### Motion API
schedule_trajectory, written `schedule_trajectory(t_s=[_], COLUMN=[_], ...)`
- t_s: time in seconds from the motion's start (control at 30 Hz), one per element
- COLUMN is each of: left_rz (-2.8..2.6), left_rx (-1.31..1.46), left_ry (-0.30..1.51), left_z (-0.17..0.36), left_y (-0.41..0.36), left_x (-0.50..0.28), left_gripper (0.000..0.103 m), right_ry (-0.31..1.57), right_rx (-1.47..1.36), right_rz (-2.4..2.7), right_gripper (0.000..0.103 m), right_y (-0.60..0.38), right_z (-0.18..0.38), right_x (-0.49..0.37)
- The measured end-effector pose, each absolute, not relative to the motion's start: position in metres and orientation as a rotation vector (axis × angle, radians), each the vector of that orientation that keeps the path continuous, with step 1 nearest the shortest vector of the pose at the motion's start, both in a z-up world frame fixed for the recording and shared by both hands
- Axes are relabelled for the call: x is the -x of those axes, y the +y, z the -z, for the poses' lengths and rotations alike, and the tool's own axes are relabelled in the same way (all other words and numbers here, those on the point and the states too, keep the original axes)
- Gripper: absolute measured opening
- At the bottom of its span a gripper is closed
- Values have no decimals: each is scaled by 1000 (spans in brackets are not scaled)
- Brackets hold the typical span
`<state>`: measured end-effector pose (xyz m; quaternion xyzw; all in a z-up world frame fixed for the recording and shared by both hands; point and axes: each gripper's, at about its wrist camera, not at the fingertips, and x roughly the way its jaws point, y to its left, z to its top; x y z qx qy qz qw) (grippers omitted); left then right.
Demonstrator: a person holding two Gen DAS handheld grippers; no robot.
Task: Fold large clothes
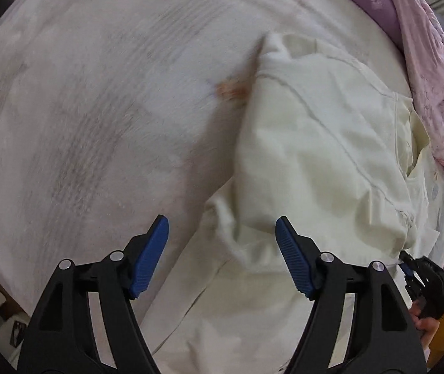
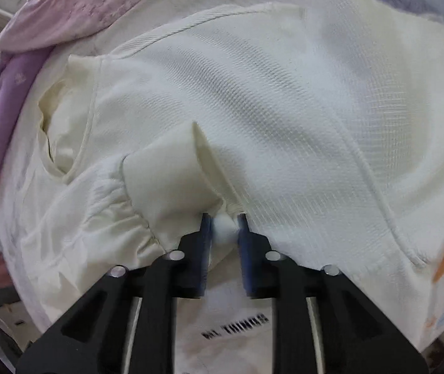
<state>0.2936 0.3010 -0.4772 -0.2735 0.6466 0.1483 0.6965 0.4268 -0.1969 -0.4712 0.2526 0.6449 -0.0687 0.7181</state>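
A cream jacket (image 1: 309,155) lies spread on a white bed sheet (image 1: 97,93), partly folded over itself. My left gripper (image 1: 222,233) is open and hovers over the jacket's near left edge, touching nothing. My right gripper (image 2: 224,221) is shut on a bunched fold of the jacket (image 2: 253,109), beside a ribbed cuff (image 2: 165,180). In the left wrist view the right gripper (image 1: 421,274) shows at the lower right edge, held by a hand.
A pink quilt (image 1: 433,87) and a purple pillow (image 1: 377,3) lie along the far side of the bed; they also show in the right wrist view, quilt (image 2: 75,3) and pillow (image 2: 7,99). Black printed lettering (image 2: 237,324) shows on fabric below the right gripper.
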Motion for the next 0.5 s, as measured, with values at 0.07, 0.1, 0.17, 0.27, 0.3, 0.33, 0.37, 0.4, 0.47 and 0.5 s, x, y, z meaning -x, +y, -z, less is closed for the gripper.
schedule_trajectory(t_s=[0.07,0.1,0.17,0.27,0.3,0.33,0.37,0.4,0.47,0.5], left_rz=[-318,-316,-328,-298,-308,-296,-294,-309,-318,-311], left_rx=[626,626,642,741,769,834,872,895,855,840], left_ry=[1451,1458,1470,1469,1474,1477,1475,1466,1463,1451], left_z=[479,481,491,510,521,533,539,539,523,512], left_y=[305,306,309,313,315,318,319,321,322,321], left_x=[-289,-289,-290,-295,-295,-296,-294,-293,-291,-288], left_gripper=[72,72,72,72,60,23,21,18,17,17], right_ry=[1420,1427,1449,1462,1470,1477,1481,1486,1485,1480], right_rx=[-515,-479,-493,-523,-506,-487,-482,-483,-490,-467], right_rz=[178,220,245,255,259,267,267,267,258,244], right_gripper=[11,11,12,13,16,19,19,20,16,14], right_y=[-203,-210,-220,-227,-225,-224,-223,-224,-225,-225], right_z=[466,467,480,485,484,483,482,482,479,475], right_x=[-416,-409,-400,-402,-405,-409,-411,-413,-415,-417])
